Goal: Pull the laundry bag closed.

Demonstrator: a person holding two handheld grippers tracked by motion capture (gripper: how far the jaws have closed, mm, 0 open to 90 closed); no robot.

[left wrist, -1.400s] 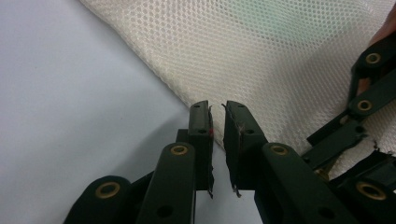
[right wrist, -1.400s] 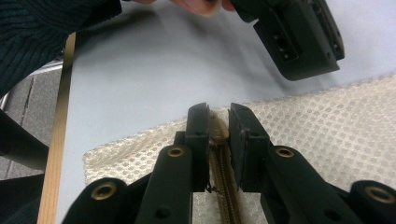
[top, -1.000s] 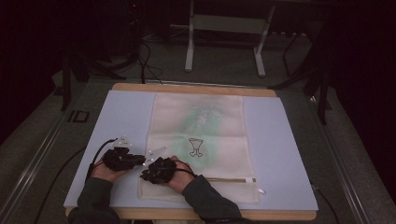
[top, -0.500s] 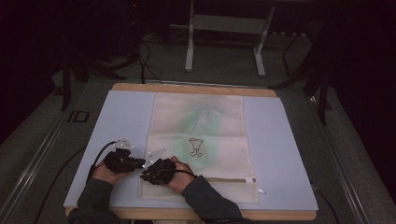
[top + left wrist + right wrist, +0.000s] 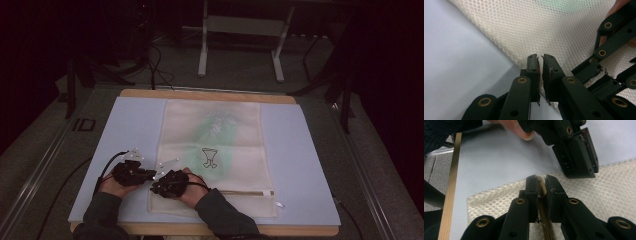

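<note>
White mesh laundry bag (image 5: pixel 212 150) (one) on pale blue mat (image 5: pixel 310 165); we see 2 grippers: right gripper (image 5: pixel 541 185) pinching its zipper strip (image 5: pixel 545 220), left gripper (image 5: pixel 540 67) just closing on bag edge.

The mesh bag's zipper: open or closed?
Appears closed. In the high view the zipper runs as one thin straight line across the flat mesh bag; the right hand-held gripper is clamped on its end.

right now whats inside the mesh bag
Through the mesh bag a green shape shows faintly, likely something stored inside; the mesh blurs what it is. The right claw pinches the zipper at the bag's near left corner, beside the left claw.
</note>
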